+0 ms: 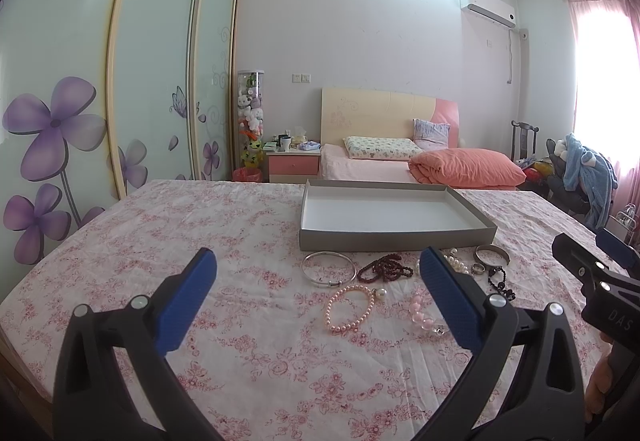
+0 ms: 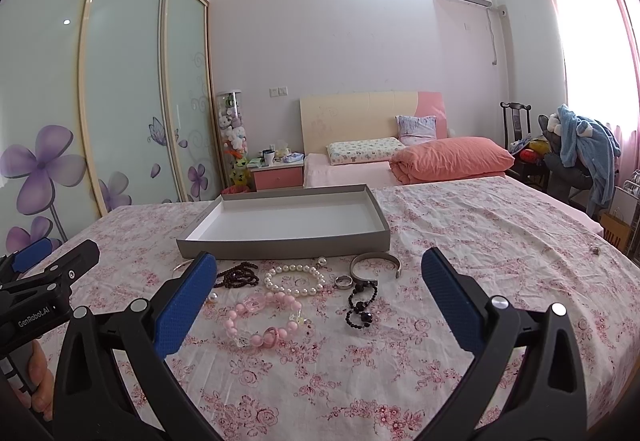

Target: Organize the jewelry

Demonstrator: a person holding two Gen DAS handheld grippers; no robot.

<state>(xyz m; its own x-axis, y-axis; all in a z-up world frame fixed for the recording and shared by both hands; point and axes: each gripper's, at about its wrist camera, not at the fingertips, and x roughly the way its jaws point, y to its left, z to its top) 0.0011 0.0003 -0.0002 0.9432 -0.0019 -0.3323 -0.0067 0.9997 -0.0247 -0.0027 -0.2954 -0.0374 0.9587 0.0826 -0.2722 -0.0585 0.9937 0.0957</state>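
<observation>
Left wrist view: the left gripper (image 1: pixel 318 281) hangs spread wide and empty over the floral cloth (image 1: pixel 200 241); a silver bangle (image 1: pixel 329 268) and pink pearl bracelet (image 1: pixel 349 308) lie between its fingers, the tray (image 1: pixel 396 235) above center. Right wrist view: the right gripper (image 2: pixel 320 281), equally spread and empty, frames a white pearl bracelet (image 2: pixel 295 279), pink bead bracelet (image 2: pixel 262 319) and black beads (image 2: pixel 362 303) at center frame.

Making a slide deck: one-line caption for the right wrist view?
Open right gripper hovers over bracelets and a ring laid before an empty gray tray.
</observation>
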